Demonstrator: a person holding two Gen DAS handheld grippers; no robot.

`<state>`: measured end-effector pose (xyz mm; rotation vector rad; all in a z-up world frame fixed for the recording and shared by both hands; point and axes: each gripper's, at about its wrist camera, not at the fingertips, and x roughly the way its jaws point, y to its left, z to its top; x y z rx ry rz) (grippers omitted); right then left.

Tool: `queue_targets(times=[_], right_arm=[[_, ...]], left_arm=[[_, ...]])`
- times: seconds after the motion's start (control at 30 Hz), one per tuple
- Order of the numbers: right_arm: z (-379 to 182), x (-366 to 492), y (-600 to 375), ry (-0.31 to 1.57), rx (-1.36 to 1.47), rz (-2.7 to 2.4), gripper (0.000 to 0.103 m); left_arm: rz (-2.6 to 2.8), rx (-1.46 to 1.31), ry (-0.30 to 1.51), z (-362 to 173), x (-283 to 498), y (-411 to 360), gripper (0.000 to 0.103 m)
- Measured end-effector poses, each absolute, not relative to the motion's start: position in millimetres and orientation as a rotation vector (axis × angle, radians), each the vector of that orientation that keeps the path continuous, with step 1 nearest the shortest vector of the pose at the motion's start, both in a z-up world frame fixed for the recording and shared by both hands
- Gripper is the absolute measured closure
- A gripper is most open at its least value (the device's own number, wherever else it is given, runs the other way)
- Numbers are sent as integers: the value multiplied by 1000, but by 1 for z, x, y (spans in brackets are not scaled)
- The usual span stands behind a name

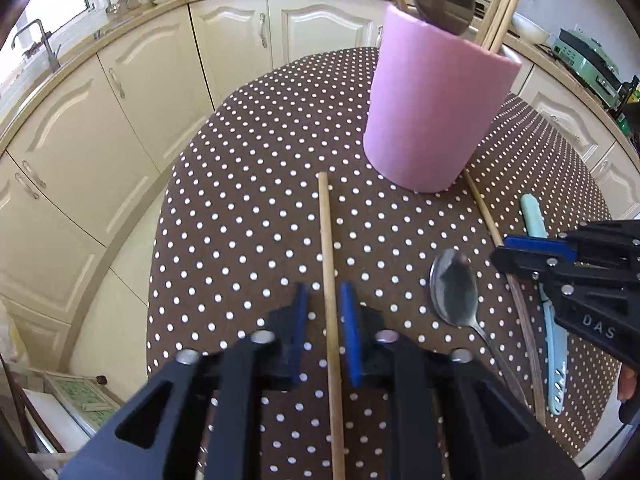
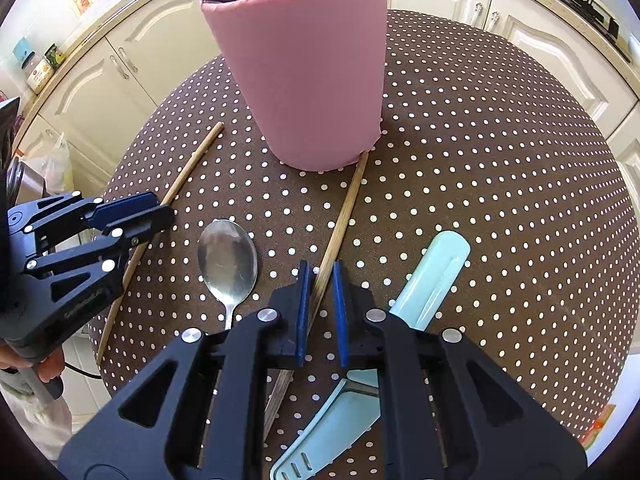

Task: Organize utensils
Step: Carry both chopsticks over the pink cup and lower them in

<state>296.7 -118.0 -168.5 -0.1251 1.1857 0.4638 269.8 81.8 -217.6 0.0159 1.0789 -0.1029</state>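
Note:
A pink holder (image 1: pixel 432 116) (image 2: pixel 304 76) stands on the dotted table with spoons and chopsticks in it. My left gripper (image 1: pixel 325 300) is open, its pads on either side of a light wooden chopstick (image 1: pixel 329 272) (image 2: pixel 176 192) lying on the cloth. My right gripper (image 2: pixel 321 280) (image 1: pixel 520 252) is open, its pads on either side of a darker chopstick (image 2: pixel 344 216) (image 1: pixel 484 216) whose far end touches the holder's base. A metal spoon (image 1: pixel 454 288) (image 2: pixel 228 262) lies between the two chopsticks. A light blue knife in a sheath (image 2: pixel 432 276) (image 1: pixel 554 320) lies to the right.
The round table (image 1: pixel 248 184) (image 2: pixel 500 152) has a brown white-dotted cloth. Cream kitchen cabinets (image 1: pixel 120 92) curve around behind it, with a sink tap (image 1: pixel 40 40) at the far left. A hand (image 2: pixel 36 364) holds the left gripper.

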Motion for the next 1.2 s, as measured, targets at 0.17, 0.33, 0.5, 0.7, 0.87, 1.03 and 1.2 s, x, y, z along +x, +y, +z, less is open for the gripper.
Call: queue_targets(times=[0.17, 0.33, 0.5, 0.7, 0.87, 1.03, 1.2], right_arm=[[-170, 289, -136, 1150, -60, 480, 92], [-157, 277, -157, 1071, 25, 514, 93], [-135, 262, -178, 967, 96, 546, 96], [-108, 245, -202, 856, 151, 571, 96], [-86, 242, -216, 779, 194, 583, 96], [-64, 242, -229, 698, 236, 599, 96], [-37, 245, -233, 599, 245, 608, 96]], left_arm=[[-103, -47, 1019, -213, 265, 89, 98], [-91, -66, 876, -188, 240, 88, 98], [-106, -78, 705, -159, 207, 83, 98], [-133, -92, 519, -126, 177, 69, 98], [-186, -110, 377, -104, 167, 54, 97], [-225, -148, 260, -83, 166, 43, 97], [-258, -199, 106, -65, 178, 31, 97]])
